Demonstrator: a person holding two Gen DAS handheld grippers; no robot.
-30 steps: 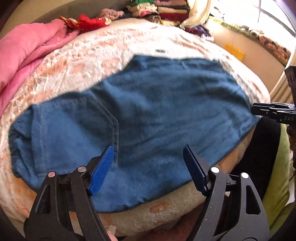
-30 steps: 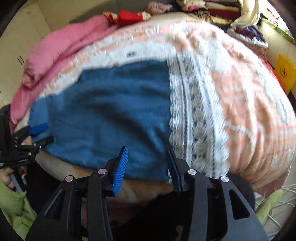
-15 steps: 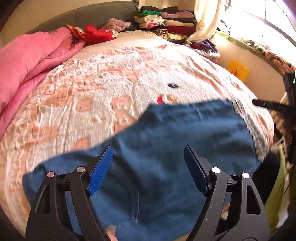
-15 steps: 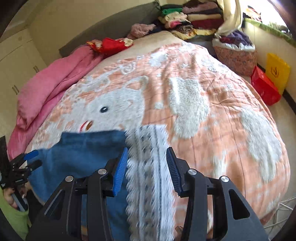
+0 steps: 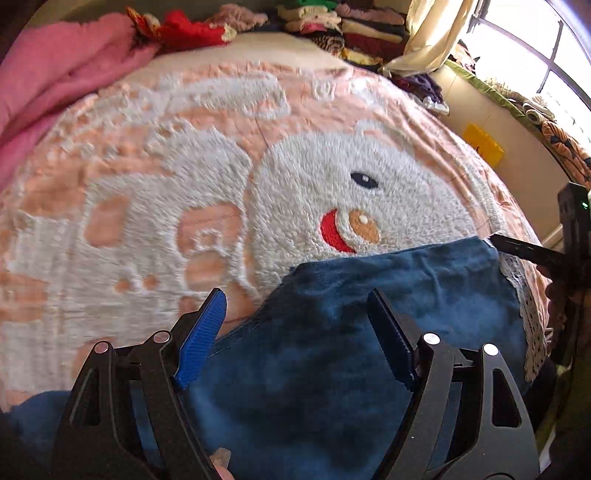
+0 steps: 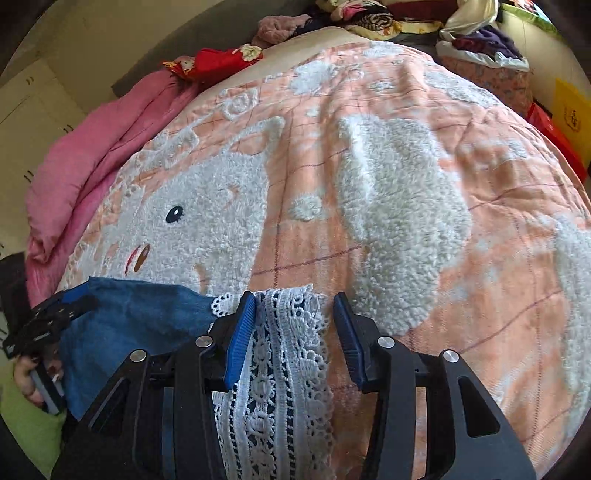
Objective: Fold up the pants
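Note:
Blue denim pants [image 5: 362, 332] with a white lace hem [image 6: 284, 354] lie at the near edge of the bed. My left gripper [image 5: 295, 332] is open, its blue pads spread above the denim. My right gripper [image 6: 295, 332] is open, its pads on either side of the lace hem, not closed on it. The left gripper also shows at the left edge of the right wrist view [image 6: 48, 321], beside the denim [image 6: 140, 317]. The right gripper shows at the right edge of the left wrist view [image 5: 524, 251], by the lace [image 5: 524, 295].
The bed carries an orange and white fleece blanket [image 5: 184, 166] with a bear face [image 6: 207, 221]. A pink quilt [image 5: 55, 74] lies at the left. Stacked folded clothes [image 5: 351, 26] and a red garment [image 6: 221, 61] sit at the far end. A yellow bag [image 6: 570, 110] stands by the wall.
Both grippers have lifted and moved forward over the bed. The pants now fill only the lower part of each view, and the lace hem has come between the right pads.

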